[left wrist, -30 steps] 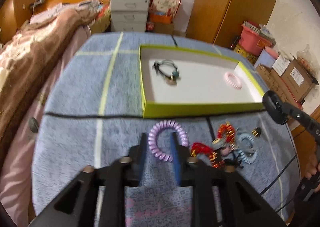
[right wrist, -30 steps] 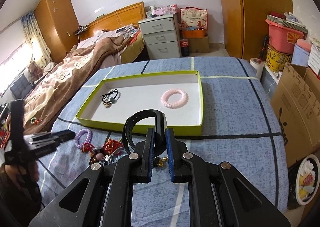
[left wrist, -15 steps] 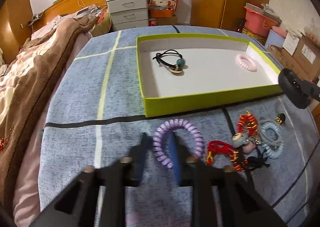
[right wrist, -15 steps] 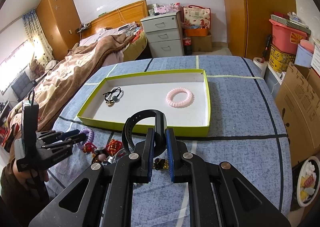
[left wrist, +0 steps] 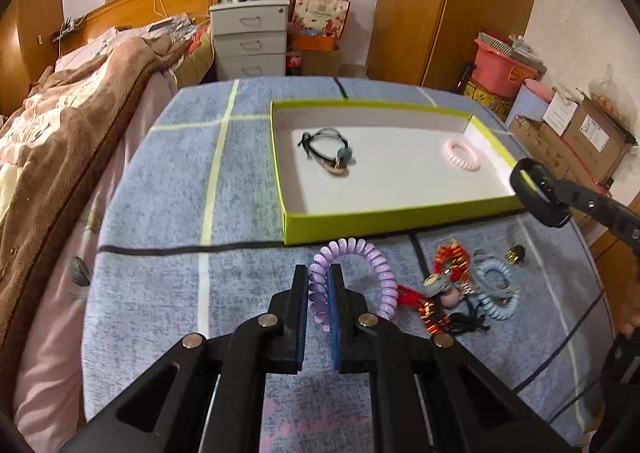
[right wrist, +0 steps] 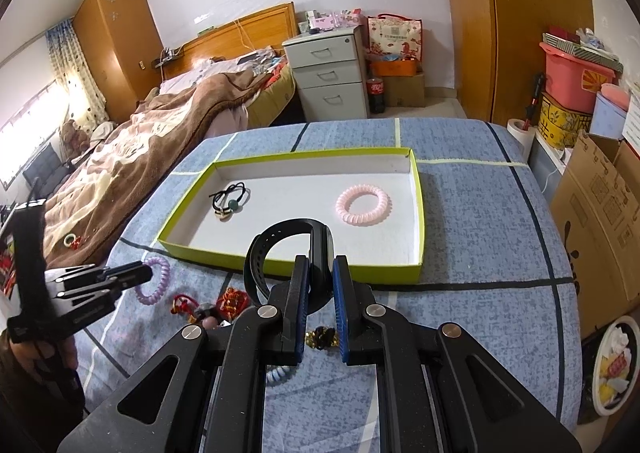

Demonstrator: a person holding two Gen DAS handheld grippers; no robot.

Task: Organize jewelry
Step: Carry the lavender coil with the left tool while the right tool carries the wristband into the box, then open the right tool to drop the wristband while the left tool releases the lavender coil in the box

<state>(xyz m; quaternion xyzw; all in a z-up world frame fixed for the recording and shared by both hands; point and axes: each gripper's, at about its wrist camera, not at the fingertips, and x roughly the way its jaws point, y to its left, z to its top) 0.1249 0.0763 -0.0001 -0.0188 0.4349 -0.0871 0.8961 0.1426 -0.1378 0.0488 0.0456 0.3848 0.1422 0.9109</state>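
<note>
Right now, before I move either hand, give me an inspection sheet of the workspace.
Surface: blue cloth with line pattern.
Job's things: tray holds pink coil and black tie.
Clutter: red charm, blue coil, small gold piece loose outside the tray.
Grippers: left tongs shut on purple coil; right tongs shut on black band.
Cables: thin cord at right.
Surroundings: bed, drawers, boxes.

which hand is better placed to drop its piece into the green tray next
Right, probably. The right gripper, shut on the black band, hangs just short of the green tray. The left gripper grips the purple coil further back.
</note>
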